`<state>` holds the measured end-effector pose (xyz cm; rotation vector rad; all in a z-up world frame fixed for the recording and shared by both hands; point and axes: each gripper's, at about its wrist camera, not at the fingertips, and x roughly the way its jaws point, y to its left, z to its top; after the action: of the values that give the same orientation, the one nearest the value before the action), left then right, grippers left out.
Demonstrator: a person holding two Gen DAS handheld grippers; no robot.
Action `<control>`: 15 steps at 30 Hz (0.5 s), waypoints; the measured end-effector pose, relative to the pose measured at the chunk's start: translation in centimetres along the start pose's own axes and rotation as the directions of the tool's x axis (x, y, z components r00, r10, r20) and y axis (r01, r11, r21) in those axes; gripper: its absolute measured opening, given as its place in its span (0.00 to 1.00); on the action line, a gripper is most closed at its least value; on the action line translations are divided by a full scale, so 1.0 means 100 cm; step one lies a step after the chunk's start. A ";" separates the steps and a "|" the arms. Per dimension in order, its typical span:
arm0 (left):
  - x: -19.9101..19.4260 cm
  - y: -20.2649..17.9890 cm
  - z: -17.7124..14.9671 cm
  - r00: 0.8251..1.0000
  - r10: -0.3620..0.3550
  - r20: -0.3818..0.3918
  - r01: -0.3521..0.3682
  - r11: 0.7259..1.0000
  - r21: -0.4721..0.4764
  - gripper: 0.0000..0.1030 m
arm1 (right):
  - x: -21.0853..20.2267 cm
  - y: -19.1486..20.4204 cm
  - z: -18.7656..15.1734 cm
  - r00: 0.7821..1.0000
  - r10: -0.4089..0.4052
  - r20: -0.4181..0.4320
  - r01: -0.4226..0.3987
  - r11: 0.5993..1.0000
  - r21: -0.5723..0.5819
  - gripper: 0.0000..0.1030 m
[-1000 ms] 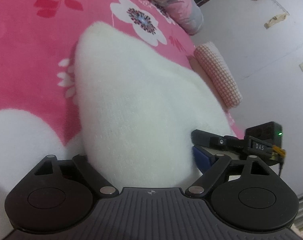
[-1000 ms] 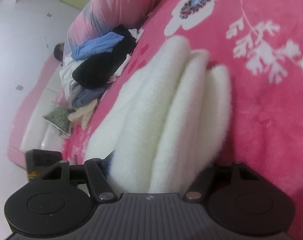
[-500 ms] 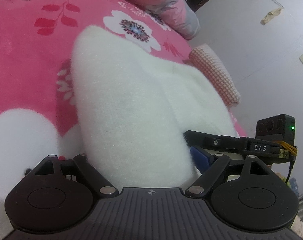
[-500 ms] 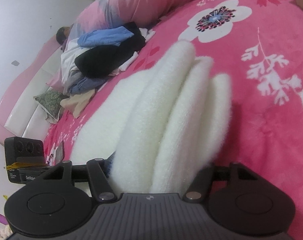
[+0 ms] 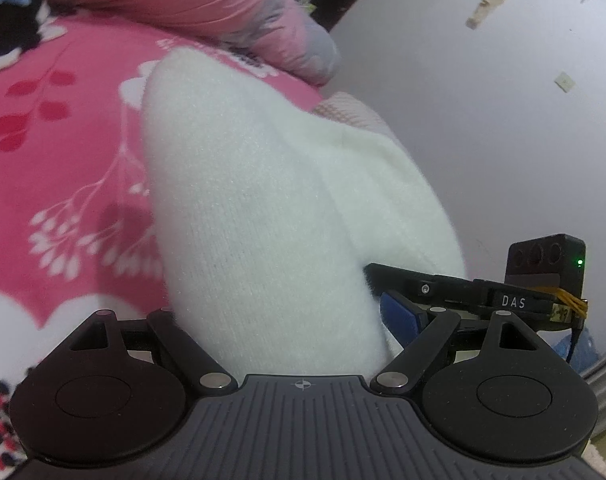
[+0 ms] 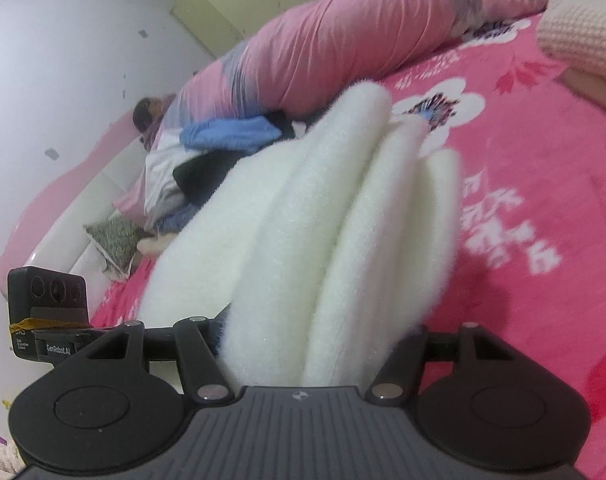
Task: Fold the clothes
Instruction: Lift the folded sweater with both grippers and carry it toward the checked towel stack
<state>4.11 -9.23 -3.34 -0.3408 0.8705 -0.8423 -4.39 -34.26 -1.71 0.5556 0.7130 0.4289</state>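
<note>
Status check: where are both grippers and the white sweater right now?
Left gripper and right gripper each shut on the folded white sweater, over the pink blanket. Clothes pile lies beyond; nothing blocking.

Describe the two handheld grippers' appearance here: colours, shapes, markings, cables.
Both the left gripper and the right gripper look alike: a ribbed dark-grey body with a small crosshair mark, two round black discs, and black linkage arms with silver pivot pins. The right one, seen from the left, shows a blue finger pad, a "DAS" label, yellow cable and a green light.
</note>
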 end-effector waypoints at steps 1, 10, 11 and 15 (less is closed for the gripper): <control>0.004 -0.005 0.002 1.000 -0.003 0.001 0.003 1.000 0.004 0.82 | -0.005 -0.003 0.002 1.000 -0.001 0.009 0.001 1.000 0.001 0.63; 0.049 -0.040 0.031 0.998 -0.061 -0.006 0.061 0.998 0.030 0.82 | -0.046 -0.027 0.032 0.997 -0.059 0.058 0.062 0.997 -0.046 0.63; 0.054 -0.044 0.035 0.997 -0.072 -0.005 0.072 0.997 0.034 0.82 | -0.050 -0.028 0.038 0.996 -0.068 0.062 0.072 0.996 -0.058 0.63; 0.076 -0.063 0.059 0.991 -0.131 -0.009 0.131 0.991 0.040 0.82 | -0.073 -0.031 0.070 0.989 -0.116 0.090 0.127 0.983 -0.130 0.63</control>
<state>8.25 -19.47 -0.13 -0.3634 0.8423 -0.9814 -3.85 -42.91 4.39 0.3973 0.6300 0.3356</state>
